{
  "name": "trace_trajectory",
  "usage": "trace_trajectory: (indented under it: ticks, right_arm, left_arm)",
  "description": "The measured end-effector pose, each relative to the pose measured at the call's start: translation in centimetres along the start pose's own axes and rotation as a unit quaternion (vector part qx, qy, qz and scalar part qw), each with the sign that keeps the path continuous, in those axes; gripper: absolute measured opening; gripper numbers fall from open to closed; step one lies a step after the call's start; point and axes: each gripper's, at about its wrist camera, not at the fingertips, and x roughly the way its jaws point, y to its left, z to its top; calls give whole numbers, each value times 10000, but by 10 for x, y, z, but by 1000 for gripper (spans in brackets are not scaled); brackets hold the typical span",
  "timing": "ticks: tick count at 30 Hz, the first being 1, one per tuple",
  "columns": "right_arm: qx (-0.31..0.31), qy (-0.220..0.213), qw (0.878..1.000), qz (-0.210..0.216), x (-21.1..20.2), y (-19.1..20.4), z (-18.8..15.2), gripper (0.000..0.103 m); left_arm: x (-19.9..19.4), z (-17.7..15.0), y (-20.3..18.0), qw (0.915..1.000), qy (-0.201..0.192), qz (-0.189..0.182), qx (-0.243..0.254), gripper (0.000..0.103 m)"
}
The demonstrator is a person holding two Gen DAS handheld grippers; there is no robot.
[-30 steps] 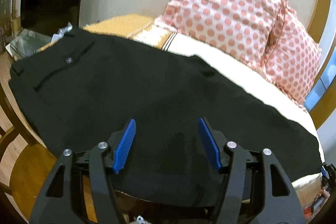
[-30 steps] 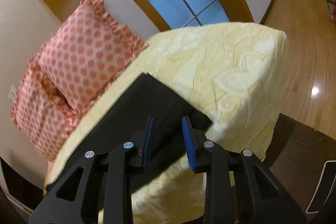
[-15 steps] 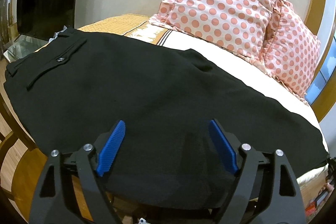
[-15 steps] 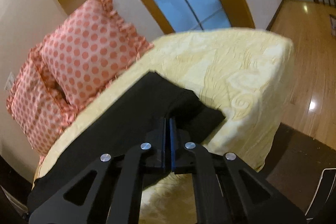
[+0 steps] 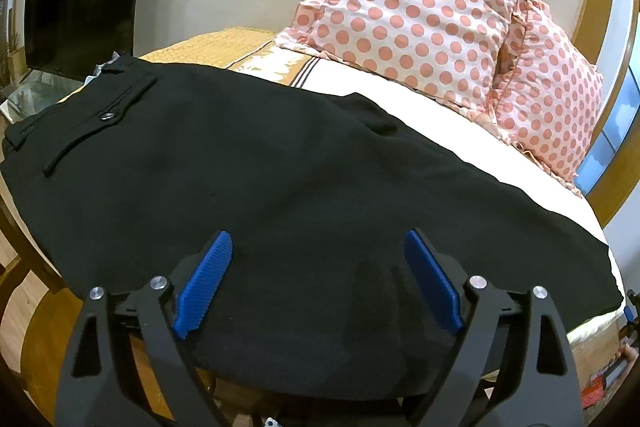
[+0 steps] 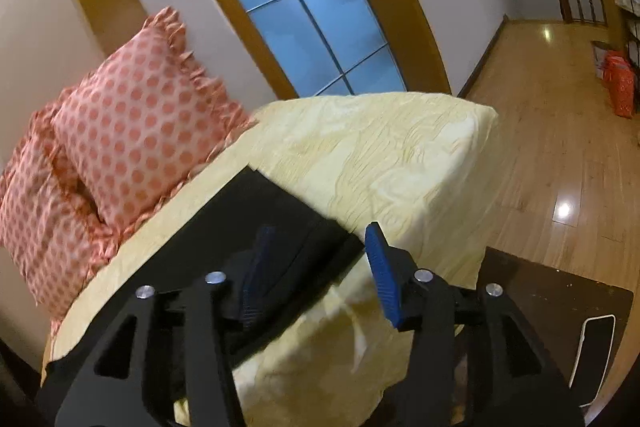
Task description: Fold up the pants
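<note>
Now black pants (image 5: 280,163) lie flat on bed (image 6: 392,155) — back pocket up.

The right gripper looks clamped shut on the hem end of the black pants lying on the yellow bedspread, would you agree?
Not quite: the right gripper is open, not clamped. The right wrist view shows its blue pads spread apart over the hem end of the black pants, gripping nothing. The rest holds: the pants lie on the yellow bedspread.
</note>
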Motion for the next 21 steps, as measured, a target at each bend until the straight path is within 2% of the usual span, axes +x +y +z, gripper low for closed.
trace_trajectory:
  ticks: [2,3,5,9,10,12,15,16,19,21]
  right_arm:
    - [127,182,9998,18,12,-4,-2,44]
    - [96,104,9999,9,11,-3,-4,43]
    - [-55,184,9997,119,11,5,-12,32]
    - [-190,223,9987,411,5,14,-26,25]
    - [-4,309,9978,589,7,11,-28,19]
    - [333,291,9961,759,8,3,-27,18]
    - [652,354,9932,892,14,-1,-26,10]
    - [595,335,9938,882,13,5,-25,6]
    - [192,112,9931,1147,2,45,-17,5]
    - [-236,-17,9847,1724,-11,98,-12,5]
  left_arm:
    - [0,0,-1,10000,-7,15,42,90]
    - [0,-1,-2,10000,-7,19,55,90]
    - [0,-1,-1,10000,-9,10,80,90]
    - [1,-1,-1,10000,-5,-15,97,92]
    - [1,-1,-2,9999,-8,-12,104,93]
    - [1,-1,-2,9999,-17,-7,130,93]
    - [-1,-2,-1,9998,-42,-53,163,93]
    - [-1,-2,1,9998,-61,-102,157,93]
    - [-3,-3,4,9996,-111,-223,94,93]
    - [-4,-4,5,9995,-140,-276,69,93]
